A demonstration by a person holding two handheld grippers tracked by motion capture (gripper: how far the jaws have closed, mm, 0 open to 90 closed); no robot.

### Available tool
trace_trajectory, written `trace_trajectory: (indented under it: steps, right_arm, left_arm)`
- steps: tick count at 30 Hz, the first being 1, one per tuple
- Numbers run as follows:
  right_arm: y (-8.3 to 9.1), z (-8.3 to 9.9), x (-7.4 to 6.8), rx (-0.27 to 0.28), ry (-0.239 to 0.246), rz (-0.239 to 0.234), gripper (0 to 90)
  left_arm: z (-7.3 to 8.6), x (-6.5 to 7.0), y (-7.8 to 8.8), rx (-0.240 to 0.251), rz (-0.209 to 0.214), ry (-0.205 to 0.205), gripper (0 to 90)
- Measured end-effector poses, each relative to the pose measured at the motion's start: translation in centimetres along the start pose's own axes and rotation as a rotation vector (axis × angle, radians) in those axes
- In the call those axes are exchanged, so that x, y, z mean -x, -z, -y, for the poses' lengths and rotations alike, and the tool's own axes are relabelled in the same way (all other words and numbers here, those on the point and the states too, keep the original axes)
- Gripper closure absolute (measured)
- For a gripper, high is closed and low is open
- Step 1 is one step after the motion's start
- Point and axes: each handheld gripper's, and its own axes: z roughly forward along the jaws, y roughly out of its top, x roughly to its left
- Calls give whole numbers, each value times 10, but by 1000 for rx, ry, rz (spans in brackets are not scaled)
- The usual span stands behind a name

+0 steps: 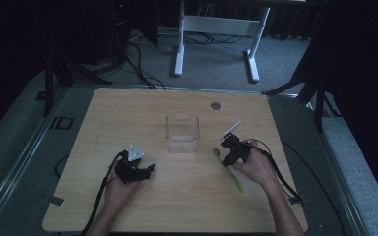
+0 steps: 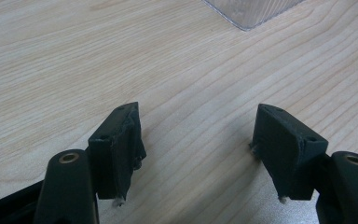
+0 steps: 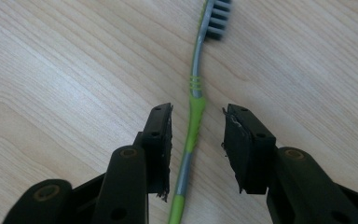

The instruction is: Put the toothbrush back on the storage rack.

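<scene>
Between right tool [image 3: 196,135] jaws, toothbrush [image 3: 193,122]

A dim lab: wooden table [image 1: 128,108] ringed by black stands [image 1: 49,83] and floor cables [image 1: 138,64]

1. One wooden table [image 1: 177,196], pale and rounded at its corners.
2. One clear plastic container [image 1: 182,132], standing near the middle of the table; a corner of it shows in the left gripper view [image 2: 251,11].
3. One green and grey toothbrush [image 1: 229,169], lying on the table to the right of the container; in the right gripper view [image 3: 193,121] it runs between the two jaws.
4. Two grippers: the left gripper [image 1: 150,170] to the left of the container, the right gripper [image 1: 226,150] to its right.
5. Two hands: the left hand [image 1: 118,189] and the right hand [image 1: 258,167].
6. One round grey disc [image 1: 216,105], set in the table beyond the container.
7. One white-legged desk frame [image 1: 216,29], on the floor beyond the table.
</scene>
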Motion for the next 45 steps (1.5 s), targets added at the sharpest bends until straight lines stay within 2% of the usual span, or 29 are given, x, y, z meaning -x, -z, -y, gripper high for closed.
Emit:
trace_trajectory:
  steps: [22, 32, 45]
  right_arm:
    - [-16, -1, -3, -87, 15, -11, 684]
    - [-20, -1, -3, -107, 17, -8, 714]
    - [-28, -1, -5, -131, 25, 26, 758]
  left_arm:
    - [0, 0, 0, 0, 0, -1, 327]
    - [0, 0, 0, 0, 0, -1, 327]
    - [0, 0, 0, -1, 0, -1, 327]
